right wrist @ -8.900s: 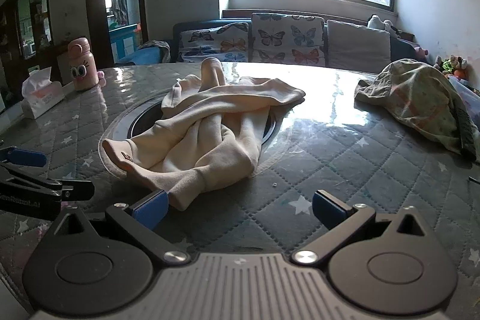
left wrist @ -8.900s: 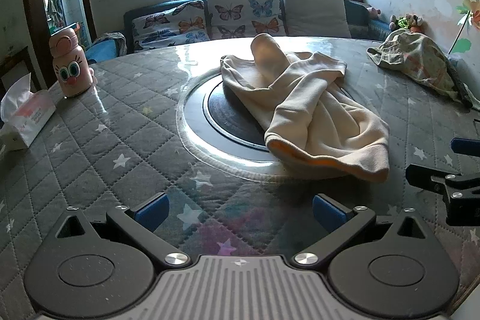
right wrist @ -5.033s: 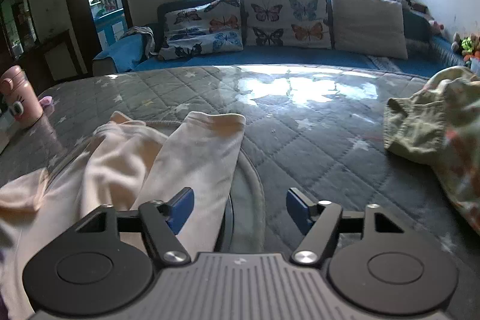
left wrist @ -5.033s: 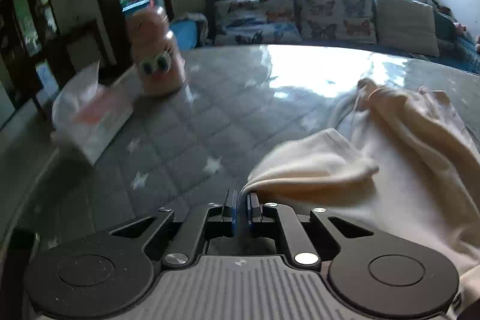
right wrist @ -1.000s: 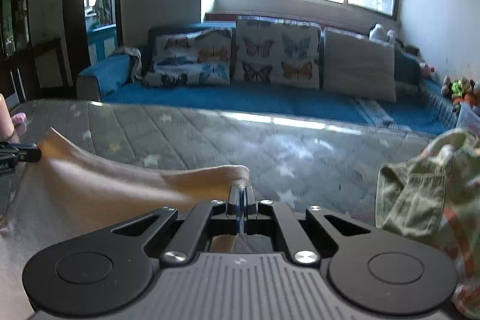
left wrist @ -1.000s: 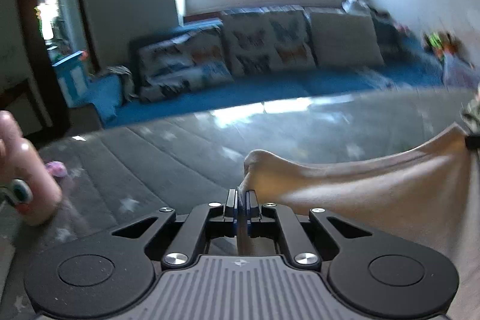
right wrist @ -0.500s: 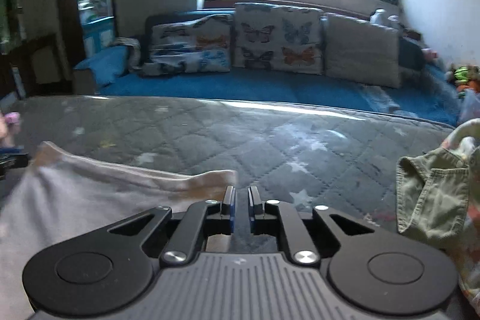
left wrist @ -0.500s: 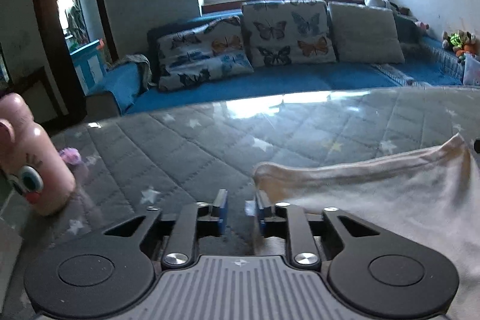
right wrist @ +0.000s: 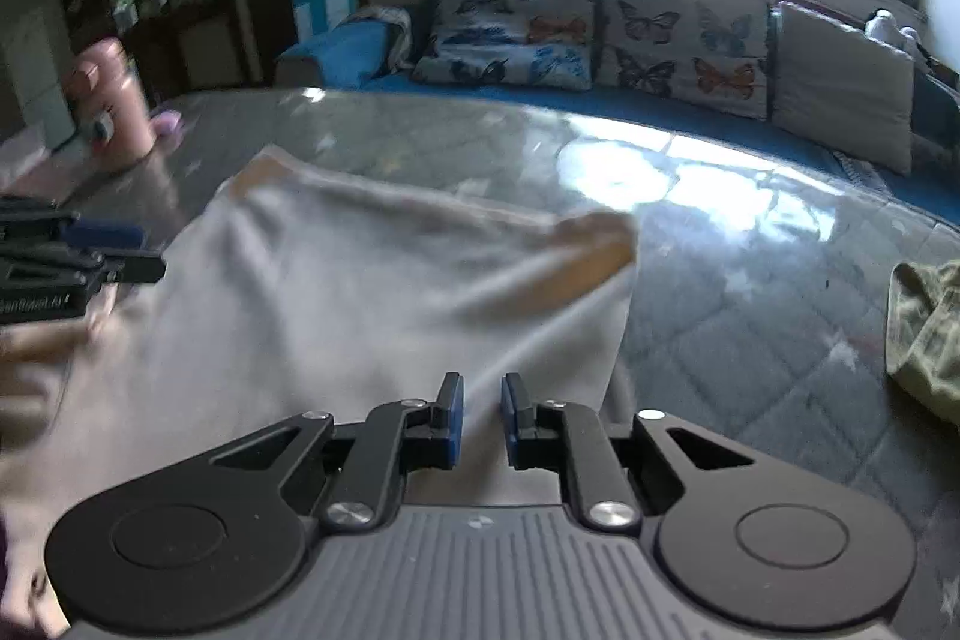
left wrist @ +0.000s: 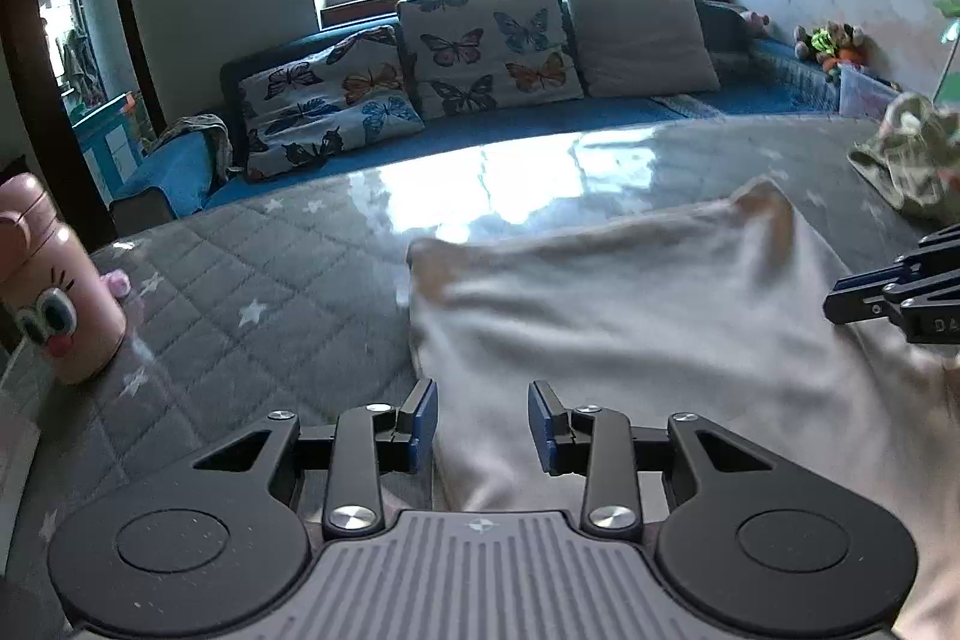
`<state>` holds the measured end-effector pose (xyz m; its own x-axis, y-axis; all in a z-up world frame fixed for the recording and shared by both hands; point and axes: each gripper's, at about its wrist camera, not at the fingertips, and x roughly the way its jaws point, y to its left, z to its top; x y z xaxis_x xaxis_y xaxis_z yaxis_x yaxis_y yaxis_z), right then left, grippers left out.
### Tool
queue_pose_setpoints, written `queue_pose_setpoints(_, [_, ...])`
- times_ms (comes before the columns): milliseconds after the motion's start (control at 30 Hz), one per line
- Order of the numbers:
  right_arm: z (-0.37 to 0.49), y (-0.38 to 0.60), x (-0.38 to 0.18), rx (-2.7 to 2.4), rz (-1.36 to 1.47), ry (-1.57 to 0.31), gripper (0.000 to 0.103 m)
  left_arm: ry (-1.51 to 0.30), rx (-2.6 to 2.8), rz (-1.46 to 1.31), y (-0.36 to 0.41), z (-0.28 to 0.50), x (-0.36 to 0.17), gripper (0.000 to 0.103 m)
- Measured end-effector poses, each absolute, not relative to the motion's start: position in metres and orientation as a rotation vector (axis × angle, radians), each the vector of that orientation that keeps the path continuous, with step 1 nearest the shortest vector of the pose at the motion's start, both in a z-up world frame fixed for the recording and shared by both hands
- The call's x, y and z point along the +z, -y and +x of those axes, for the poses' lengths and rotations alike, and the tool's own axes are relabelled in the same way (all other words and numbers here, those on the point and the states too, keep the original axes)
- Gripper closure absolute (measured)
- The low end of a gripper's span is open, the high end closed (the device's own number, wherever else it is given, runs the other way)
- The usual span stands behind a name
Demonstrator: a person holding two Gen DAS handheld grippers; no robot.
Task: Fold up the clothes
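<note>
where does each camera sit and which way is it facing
Left wrist: on the left gripper, open, looking across the cream garment on the grey quilted table toward the blue sofa; the right gripper enters at right.
Right wrist: on the right gripper, open, facing the same way; the left gripper enters at left.
Shared: garment, sofa, pink bottle.

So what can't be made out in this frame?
- Cream garment: near end cut off by the frame edge, both views; motion blur hides its type.
- Green garment: cut by the right edge.
- Pink bottle: cut by the left edge, left view; blurred in the right view.
</note>
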<state>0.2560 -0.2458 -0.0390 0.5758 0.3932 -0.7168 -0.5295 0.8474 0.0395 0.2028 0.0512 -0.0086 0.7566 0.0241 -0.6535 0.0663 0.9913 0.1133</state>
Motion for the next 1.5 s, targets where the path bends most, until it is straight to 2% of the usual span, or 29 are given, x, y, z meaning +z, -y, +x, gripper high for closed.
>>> queue_pose_setpoints(167, [0.23,0.255,-0.043,0.533,-0.243,-0.787,0.084,-0.726,0.007,0.137,-0.058,0.18,-0.016,0.067])
queue_pose_setpoints(533, [0.194,0.27,-0.034,0.491,-0.288,-0.753,0.079,-0.719,0.138,0.178,-0.077,0.164,-0.02,0.065])
queue_pose_setpoints(567, [0.188,0.268,-0.032,0.504,-0.292,-0.741,0.078,-0.715,0.139,0.171,-0.077,0.161,-0.018,0.067])
queue_pose_setpoints(667, [0.172,0.258,-0.028,0.554,-0.306,-0.718,0.065,-0.692,0.111,0.159,-0.072,0.15,-0.008,0.064])
queue_pose_setpoints(767, [0.157,0.249,-0.026,0.587,-0.325,-0.698,0.065,-0.676,0.07,0.169,-0.061,0.137,-0.004,0.06])
queue_pose_setpoints(1000, [0.135,0.243,-0.035,0.624,-0.394,-0.709,0.062,-0.691,0.032,0.218,-0.047,0.117,-0.016,0.058])
queue_pose_setpoints(1100, [0.129,0.254,-0.039,0.603,-0.397,-0.716,0.054,-0.692,0.056,0.228,-0.053,0.115,-0.019,0.054])
queue_pose_setpoints(1500, [0.1,0.241,-0.032,0.704,-0.411,-0.675,0.053,-0.691,0.136,0.26,-0.077,0.114,-0.027,0.051])
